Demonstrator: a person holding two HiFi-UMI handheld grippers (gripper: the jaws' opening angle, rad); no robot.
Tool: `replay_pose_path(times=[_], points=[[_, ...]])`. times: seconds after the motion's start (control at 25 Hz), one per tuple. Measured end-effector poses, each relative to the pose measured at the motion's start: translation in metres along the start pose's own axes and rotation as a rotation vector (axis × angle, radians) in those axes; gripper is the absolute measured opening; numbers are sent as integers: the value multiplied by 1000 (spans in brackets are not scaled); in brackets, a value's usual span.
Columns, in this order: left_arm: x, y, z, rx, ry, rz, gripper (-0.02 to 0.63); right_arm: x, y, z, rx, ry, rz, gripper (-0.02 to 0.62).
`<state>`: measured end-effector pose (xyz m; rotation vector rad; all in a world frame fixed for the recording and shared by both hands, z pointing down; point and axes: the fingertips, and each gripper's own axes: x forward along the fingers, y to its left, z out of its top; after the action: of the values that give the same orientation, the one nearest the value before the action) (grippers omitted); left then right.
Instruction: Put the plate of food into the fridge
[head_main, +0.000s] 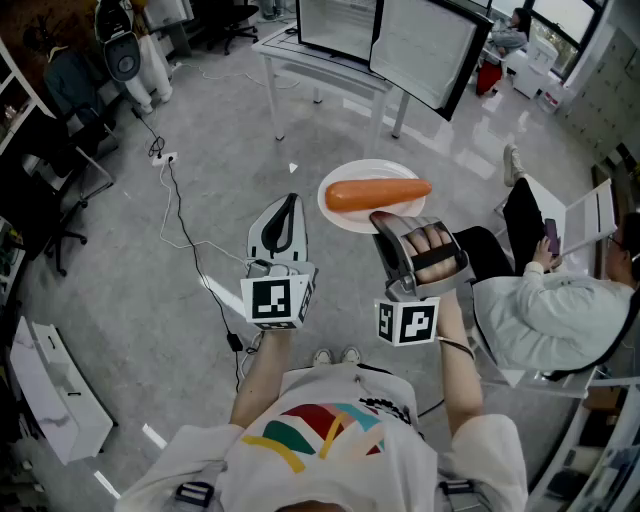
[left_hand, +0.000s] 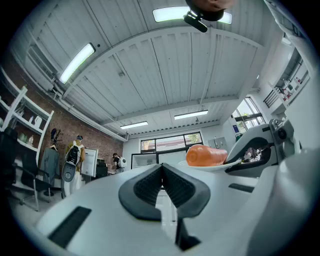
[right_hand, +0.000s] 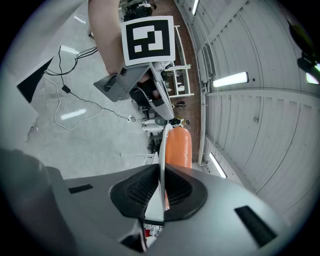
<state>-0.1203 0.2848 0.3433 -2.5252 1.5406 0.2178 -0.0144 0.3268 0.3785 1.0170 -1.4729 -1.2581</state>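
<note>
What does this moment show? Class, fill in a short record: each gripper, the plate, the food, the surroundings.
Left gripper: jaws shut, empty, beside the plate
Right gripper: shut on the near rim of the plate
Plate: white, held in the air above the floor
Food: one carrot lying across the plate
Surroundings: seated person at the right

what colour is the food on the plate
Orange food on a white plate; head view shows it best.
</note>
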Motion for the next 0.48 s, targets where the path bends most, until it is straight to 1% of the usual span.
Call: replay_pose_path(times=[0.12,0.36,0.48], points=[[3,-10,0,1,4,2,8,-3,0,-11,3,0,-9,28],[9,-22,-3,1,6,14,8,-6,6,-26,2,-10,7,28],[13,-28,-3,1,8,12,8,-7,4,-33,19,-24,9,28]])
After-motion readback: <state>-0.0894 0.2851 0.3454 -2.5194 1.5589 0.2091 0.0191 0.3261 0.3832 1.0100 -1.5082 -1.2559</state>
